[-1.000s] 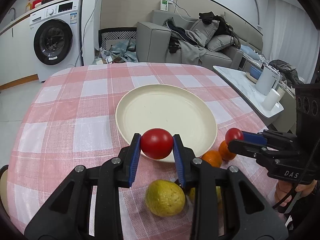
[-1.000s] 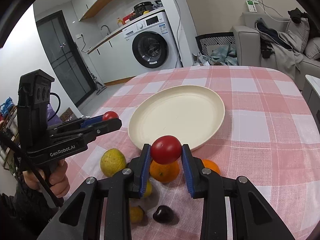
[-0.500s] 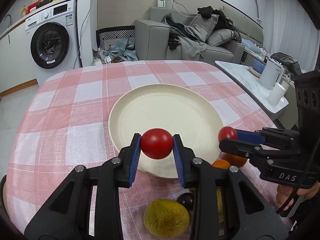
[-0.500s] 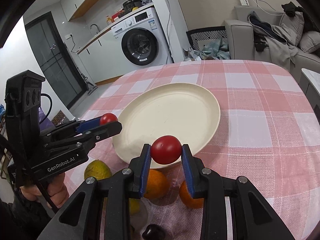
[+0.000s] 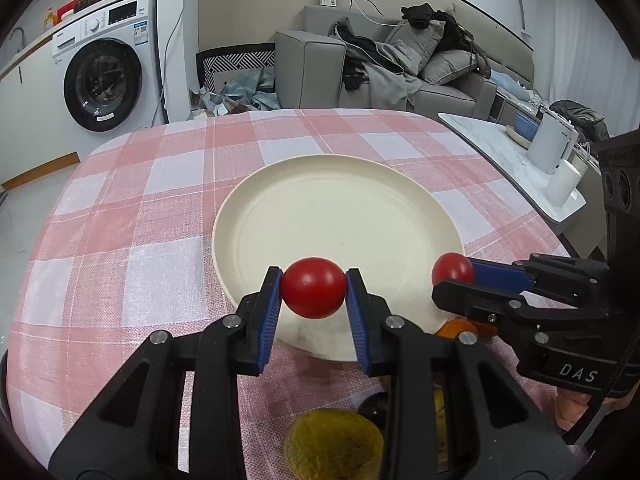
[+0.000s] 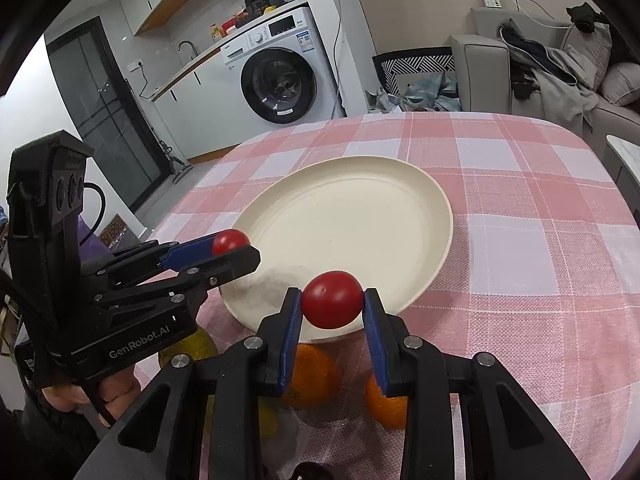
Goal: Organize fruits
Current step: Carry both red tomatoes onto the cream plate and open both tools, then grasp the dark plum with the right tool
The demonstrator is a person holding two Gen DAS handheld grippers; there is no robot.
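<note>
My left gripper (image 5: 313, 294) clamps 1 tomato (image 5: 313, 293) over the plate (image 5: 340, 184) near rim. My right gripper (image 6: 331, 300) clamps tomato 2 (image 6: 332, 299) over the same rim. 2 oranges (image 6: 314, 376) lie below on the cloth (image 6: 540, 240).

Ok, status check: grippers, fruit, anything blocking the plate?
Left gripper shut on a red tomato. Right gripper shut on another tomato. Both over near rim of plate, nothing on it. Remaining fruit on cloth, not blocking.
</note>
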